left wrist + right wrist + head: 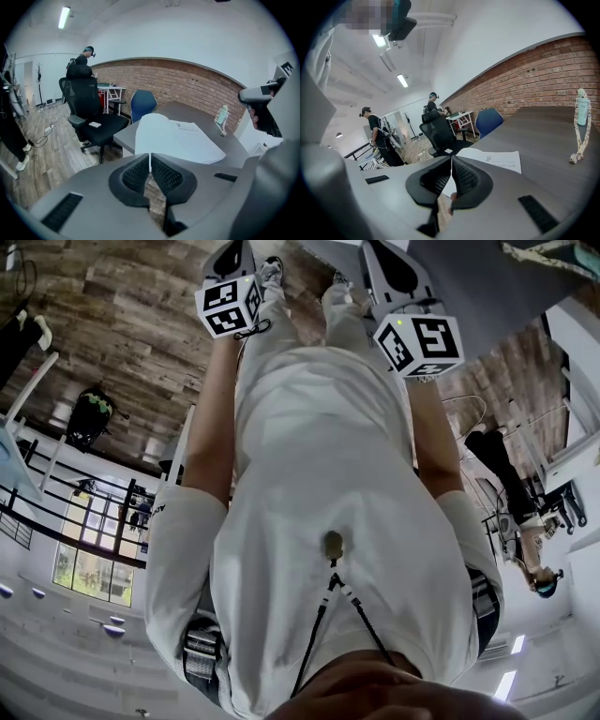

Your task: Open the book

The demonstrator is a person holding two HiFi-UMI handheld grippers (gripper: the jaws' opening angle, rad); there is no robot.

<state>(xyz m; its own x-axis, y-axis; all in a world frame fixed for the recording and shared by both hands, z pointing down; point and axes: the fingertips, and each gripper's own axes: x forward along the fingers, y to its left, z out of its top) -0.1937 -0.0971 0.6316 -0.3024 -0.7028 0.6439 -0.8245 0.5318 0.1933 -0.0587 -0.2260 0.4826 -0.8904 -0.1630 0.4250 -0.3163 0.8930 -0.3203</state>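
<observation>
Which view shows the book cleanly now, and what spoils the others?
Left gripper view: book sharp, evenly lit, fisheye-bent edges. Right gripper view: book partly behind the tongs, ceiling lights glare. Head view: warped, filled by the person's shirt, no book.

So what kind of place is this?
Probably an office or work room: there's a big gray desk with a book on it, a black swivel chair, and a long brick wall behind.
</observation>
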